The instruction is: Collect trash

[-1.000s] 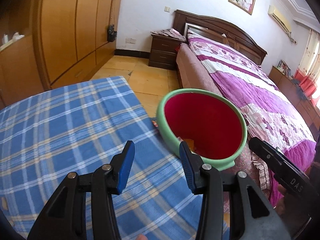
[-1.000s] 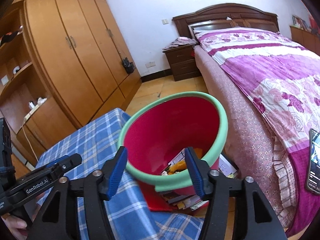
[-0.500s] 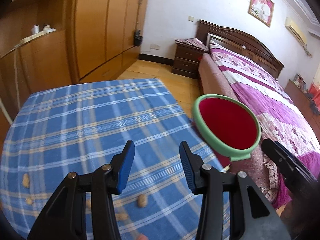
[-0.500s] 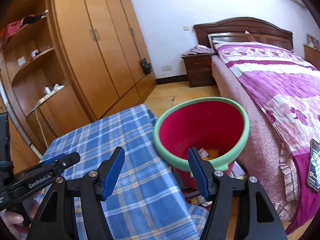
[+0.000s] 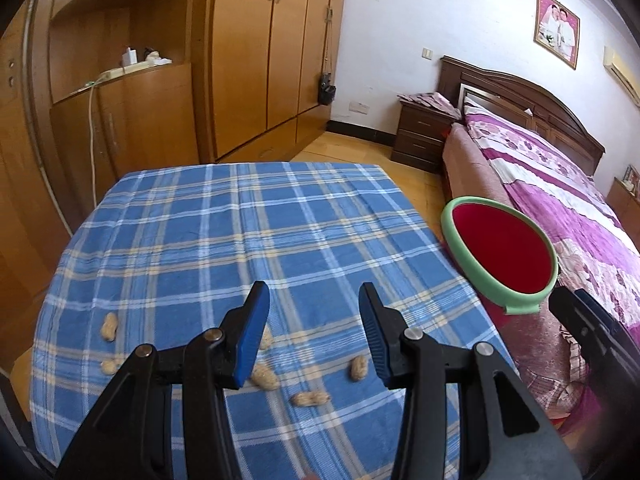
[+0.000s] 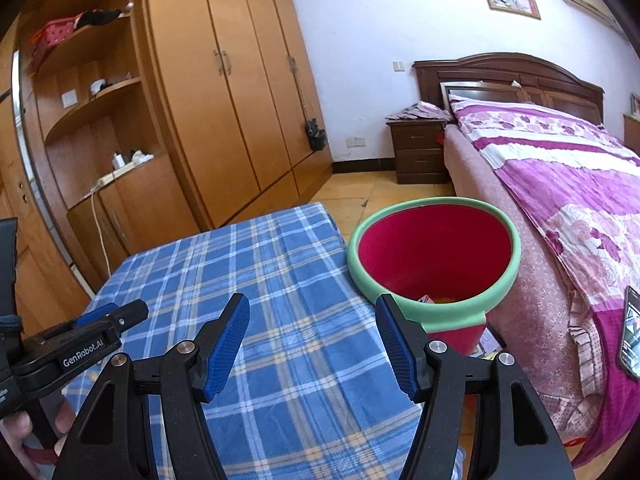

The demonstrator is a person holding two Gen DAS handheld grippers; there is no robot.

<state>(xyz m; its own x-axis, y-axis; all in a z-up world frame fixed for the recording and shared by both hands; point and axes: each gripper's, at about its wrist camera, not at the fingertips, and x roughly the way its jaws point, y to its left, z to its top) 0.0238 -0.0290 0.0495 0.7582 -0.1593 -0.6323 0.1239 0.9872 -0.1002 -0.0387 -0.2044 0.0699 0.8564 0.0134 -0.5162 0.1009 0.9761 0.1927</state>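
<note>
Several peanut shells lie on the blue plaid tablecloth (image 5: 224, 232): one (image 5: 108, 326) at the left, one (image 5: 357, 368) between my left fingers, one (image 5: 309, 399) nearer me. My left gripper (image 5: 310, 328) is open and empty above them. A red bin with a green rim (image 5: 502, 254) stands off the table's right edge; it also shows in the right wrist view (image 6: 434, 256), with some trash at its bottom. My right gripper (image 6: 314, 344) is open and empty, over the cloth beside the bin.
A bed with a purple floral cover (image 6: 568, 184) runs along the right, close behind the bin. A wooden wardrobe (image 5: 256, 52) and shelves stand beyond the table. A nightstand (image 5: 422, 136) is by the far wall. A phone (image 6: 630, 332) lies on the bed edge.
Both grippers have pulled back and away from the bin toward the table. The left view now takes in the whole tablecloth and the peanut shells. Both stay open.
</note>
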